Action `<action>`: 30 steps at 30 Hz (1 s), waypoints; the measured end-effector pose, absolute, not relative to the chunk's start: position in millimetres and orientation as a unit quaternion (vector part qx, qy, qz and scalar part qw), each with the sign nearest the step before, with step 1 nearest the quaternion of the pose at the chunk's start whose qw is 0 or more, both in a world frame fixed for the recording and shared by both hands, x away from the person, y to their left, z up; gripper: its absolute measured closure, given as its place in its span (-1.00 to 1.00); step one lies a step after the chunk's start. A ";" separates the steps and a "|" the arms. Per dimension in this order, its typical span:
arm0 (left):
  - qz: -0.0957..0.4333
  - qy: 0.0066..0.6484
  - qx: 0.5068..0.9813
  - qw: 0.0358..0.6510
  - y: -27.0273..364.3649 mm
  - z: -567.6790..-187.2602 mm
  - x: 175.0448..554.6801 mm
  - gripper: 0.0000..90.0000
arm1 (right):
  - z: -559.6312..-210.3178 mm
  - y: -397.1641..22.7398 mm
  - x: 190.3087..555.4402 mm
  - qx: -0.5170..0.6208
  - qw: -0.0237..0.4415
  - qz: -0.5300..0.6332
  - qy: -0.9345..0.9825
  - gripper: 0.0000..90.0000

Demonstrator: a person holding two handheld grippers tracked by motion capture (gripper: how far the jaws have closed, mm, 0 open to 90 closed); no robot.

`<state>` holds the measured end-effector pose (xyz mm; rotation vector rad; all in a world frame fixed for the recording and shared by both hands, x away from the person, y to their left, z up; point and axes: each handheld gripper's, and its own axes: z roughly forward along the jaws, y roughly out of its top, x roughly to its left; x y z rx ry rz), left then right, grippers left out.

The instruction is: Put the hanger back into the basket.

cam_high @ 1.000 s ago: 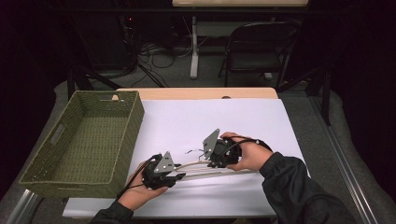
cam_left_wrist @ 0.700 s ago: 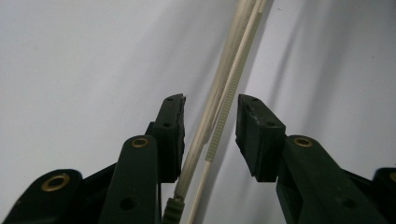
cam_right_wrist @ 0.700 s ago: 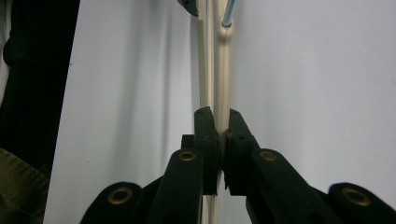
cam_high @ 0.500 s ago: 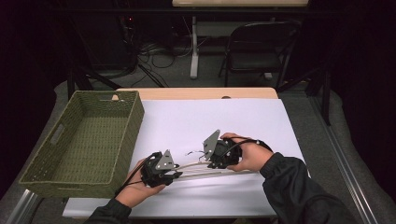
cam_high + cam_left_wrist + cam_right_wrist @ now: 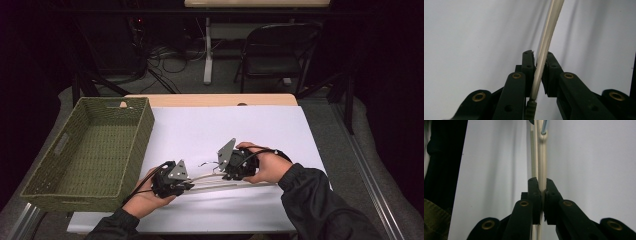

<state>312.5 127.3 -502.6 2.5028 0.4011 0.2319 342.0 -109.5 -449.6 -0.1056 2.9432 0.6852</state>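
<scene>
Two thin cream strands lie across the white sheet [image 5: 225,130]: a cream cable [image 5: 206,176] and a ribbed cream strip [image 5: 245,186]. My left gripper [image 5: 189,183] is held low near the table's front. It is shut on the cable [image 5: 549,30] just above the cable's grey end piece [image 5: 531,111]. My right gripper [image 5: 223,172] is a short way to the right, and its jaws face left. Its fingertips [image 5: 542,182] are shut on the same cable [image 5: 542,157], with the ribbed strip [image 5: 532,152] running alongside. A blue-grey part [image 5: 544,127] joins the cable's far end.
An olive woven basket [image 5: 142,125] stands on the table's left side, close to the left hand. A folding chair [image 5: 272,55], a table leg and floor cables sit beyond the far edge. A dark sleeve [image 5: 320,205] covers the front right corner.
</scene>
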 end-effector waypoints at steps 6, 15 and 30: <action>0.066 0.142 0.944 0.292 127.2 -502.6 316.3 0.91 | -449.2 -109.6 341.2 -0.033 0.053 0.225 0.972 0.84; 0.051 0.134 0.943 0.299 128.9 -498.6 312.5 0.94 | -436.6 -130.7 343.9 0.014 0.089 0.269 0.959 0.34; 0.061 0.188 0.910 0.364 144.8 -483.0 314.0 0.95 | -420.0 -184.3 351.1 0.090 0.144 0.296 0.940 0.19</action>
